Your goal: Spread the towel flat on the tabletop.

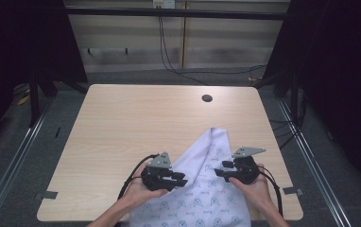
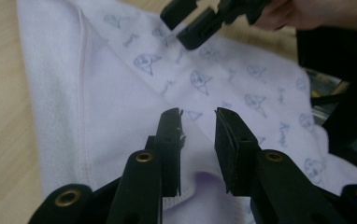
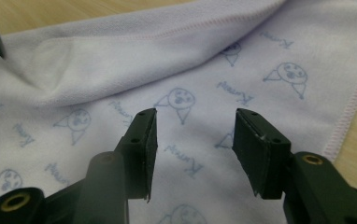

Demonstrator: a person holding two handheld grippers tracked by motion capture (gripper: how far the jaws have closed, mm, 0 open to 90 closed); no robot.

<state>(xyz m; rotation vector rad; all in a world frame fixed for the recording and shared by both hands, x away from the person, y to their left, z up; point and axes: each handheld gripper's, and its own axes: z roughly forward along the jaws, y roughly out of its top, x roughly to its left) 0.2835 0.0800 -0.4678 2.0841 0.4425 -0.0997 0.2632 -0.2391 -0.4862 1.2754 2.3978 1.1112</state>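
Observation:
A pale lilac cloth (image 1: 202, 198) printed with small blue faces lies at the table's near right, one corner folded over so its plain underside shows (image 2: 120, 93). My left gripper (image 1: 182, 178) rests at the cloth's left edge, jaws apart (image 2: 198, 116), with a hemmed fold of cloth lying low between them and unpinched. My right gripper (image 1: 219, 169) hovers over the printed side, its jaws wide apart (image 3: 195, 116) with nothing between them. In the left gripper view the right gripper (image 2: 186, 23) appears at the top, pointing toward me.
The wooden table (image 1: 136, 123) has a round cable hole (image 1: 207, 98) near its far edge. The cloth hangs over the table's near edge. Cables (image 1: 178, 66) run along the floor behind, and dark frames stand on both sides.

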